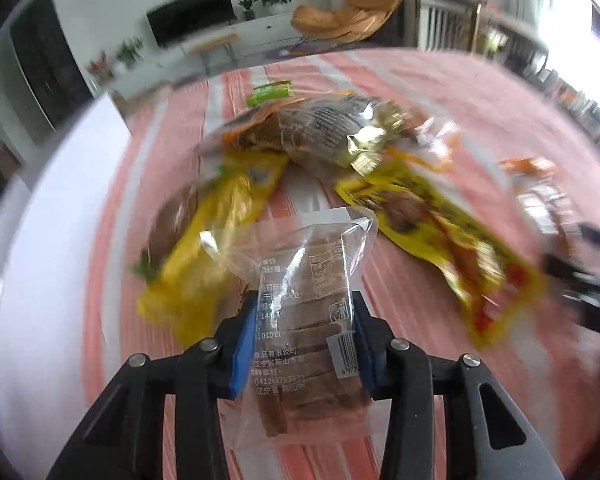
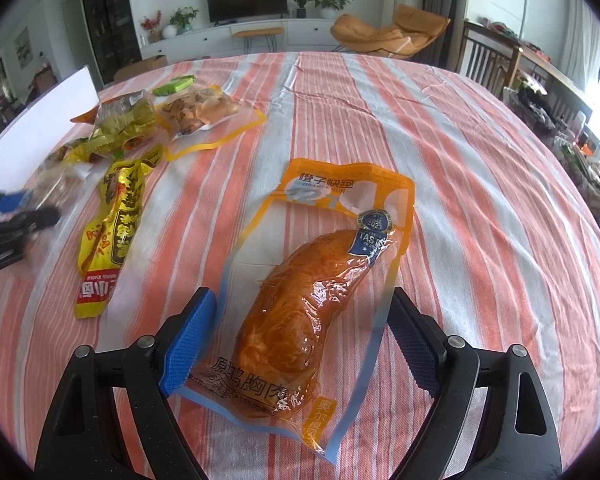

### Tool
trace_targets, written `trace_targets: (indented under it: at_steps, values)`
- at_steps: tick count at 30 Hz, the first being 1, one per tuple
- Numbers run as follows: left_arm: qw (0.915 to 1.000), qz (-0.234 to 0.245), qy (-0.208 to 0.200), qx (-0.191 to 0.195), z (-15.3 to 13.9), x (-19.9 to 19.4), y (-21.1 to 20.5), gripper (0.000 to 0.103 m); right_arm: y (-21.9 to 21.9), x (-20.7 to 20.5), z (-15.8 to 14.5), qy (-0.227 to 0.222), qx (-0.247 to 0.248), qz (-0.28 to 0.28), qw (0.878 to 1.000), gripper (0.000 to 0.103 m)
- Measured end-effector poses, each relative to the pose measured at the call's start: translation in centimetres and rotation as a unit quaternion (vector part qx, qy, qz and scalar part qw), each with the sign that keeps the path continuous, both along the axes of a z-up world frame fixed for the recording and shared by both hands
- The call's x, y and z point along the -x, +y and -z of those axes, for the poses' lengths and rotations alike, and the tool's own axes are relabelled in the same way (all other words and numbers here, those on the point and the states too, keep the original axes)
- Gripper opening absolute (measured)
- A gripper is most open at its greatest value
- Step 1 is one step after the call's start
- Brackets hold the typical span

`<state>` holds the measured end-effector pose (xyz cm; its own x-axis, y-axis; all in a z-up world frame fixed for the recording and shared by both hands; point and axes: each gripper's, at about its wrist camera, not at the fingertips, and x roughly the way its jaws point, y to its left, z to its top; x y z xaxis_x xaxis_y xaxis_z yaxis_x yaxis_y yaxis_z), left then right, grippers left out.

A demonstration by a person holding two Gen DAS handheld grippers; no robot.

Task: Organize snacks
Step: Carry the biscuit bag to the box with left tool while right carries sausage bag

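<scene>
The clear biscuit packet (image 1: 304, 312) could be let slip from the left gripper (image 1: 304, 332), since only slick film is pinched while the view is blurred by motion above the striped tablecloth (image 2: 440, 160). The packet is clamped between the blue pads (image 1: 244, 344). The right gripper (image 2: 300, 340) is held spread wide around the orange chicken-breast pouch (image 2: 308, 292), which lies flat and ungripped; one pad seems to touch its edge.

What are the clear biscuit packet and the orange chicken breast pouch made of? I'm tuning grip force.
The clear biscuit packet, clamped in the left gripper, looks like thin glossy plastic film: see-through, creased, with glare. The orange chicken breast pouch, between the open right gripper fingers, seems thicker vacuum-sealed plastic, shiny and tight over the meat.
</scene>
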<state>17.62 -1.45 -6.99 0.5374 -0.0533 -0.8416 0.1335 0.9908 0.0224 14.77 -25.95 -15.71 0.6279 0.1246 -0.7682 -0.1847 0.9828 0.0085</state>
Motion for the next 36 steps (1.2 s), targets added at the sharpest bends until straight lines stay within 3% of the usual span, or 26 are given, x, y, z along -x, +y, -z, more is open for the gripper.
trace_targets:
  at_steps: [3, 6, 10, 11, 13, 14, 17, 18, 19, 22, 25, 26, 27, 29, 33, 35, 36]
  values:
    - [0.9961, -0.010, 0.009, 0.087, -1.5, 3.1, 3.4, 0.042, 0.0, 0.0, 0.0, 0.000, 0.000, 0.000, 1.000, 0.089]
    - [0.9927, -0.024, 0.006, 0.118, -2.5, 5.6, 5.7, 0.042, -0.1, -0.1, -0.1, 0.008, -0.004, -0.002, 1.000, 0.089]
    - [0.9881, -0.036, -0.008, 0.149, -3.9, 8.2, 8.4, 0.042, -0.8, -2.7, -1.2, 0.123, -0.032, -0.005, 0.992, 0.084]
    - [0.9858, -0.040, -0.012, 0.162, -4.4, 8.7, 9.1, 0.042, -1.3, -3.2, -1.5, 0.147, -0.040, 0.009, 0.988, 0.059]
    - [0.9809, -0.044, -0.017, 0.188, -5.3, 9.3, 9.9, 0.042, -1.9, -3.7, -2.6, 0.152, -0.048, 0.020, 0.987, 0.039]
    - [0.9769, -0.047, -0.023, 0.207, -6.1, 9.7, 10.8, 0.042, -2.3, -3.8, -3.1, 0.156, -0.061, 0.029, 0.985, 0.032]
    - [0.9688, -0.056, -0.043, 0.237, -8.3, 10.4, 13.1, 0.042, -3.3, -3.3, -3.8, 0.154, -0.099, 0.049, 0.982, 0.029]
    - [0.9668, -0.061, -0.053, 0.242, -9.2, 10.7, 14.1, 0.042, -3.5, -3.1, -3.9, 0.154, -0.111, 0.054, 0.980, 0.019]
    - [0.9651, -0.068, -0.063, 0.245, -10.1, 11.0, 15.4, 0.042, -4.1, -2.8, -4.4, 0.145, -0.135, 0.069, 0.978, 0.002]
    - [0.9629, -0.096, -0.096, 0.233, -12.5, 11.9, 19.2, 0.042, -4.7, -2.3, -6.2, 0.118, -0.206, 0.072, 0.969, 0.002]
    - [0.9606, -0.133, -0.118, 0.214, -13.6, 12.9, 22.6, 0.042, -3.5, -2.9, -7.4, 0.100, -0.177, 0.076, 0.976, 0.009]
    - [0.9593, -0.141, -0.122, 0.212, -13.8, 13.3, 23.3, 0.042, -3.1, -3.5, -7.2, 0.106, -0.155, 0.083, 0.979, 0.018]
    - [0.9572, -0.153, -0.128, 0.210, -14.0, 14.0, 24.3, 0.042, -2.4, -4.1, -6.7, 0.120, -0.126, 0.089, 0.981, 0.042]
    - [0.9562, -0.163, -0.132, 0.205, -13.6, 14.5, 24.9, 0.042, -1.0, -4.7, -5.5, 0.146, -0.093, 0.085, 0.981, 0.078]
    - [0.9589, -0.172, -0.128, 0.186, -12.4, 14.7, 25.0, 0.042, 2.6, -5.1, -3.1, 0.165, -0.044, 0.077, 0.982, 0.092]
    - [0.9588, -0.169, -0.123, 0.192, -11.8, 14.7, 24.7, 0.042, 5.2, -5.5, 0.5, 0.227, 0.020, 0.054, 0.972, 0.098]
    - [0.9585, -0.167, -0.122, 0.196, -11.7, 14.7, 24.6, 0.042, 5.6, -5.1, 0.4, 0.192, 0.032, 0.041, 0.980, 0.090]
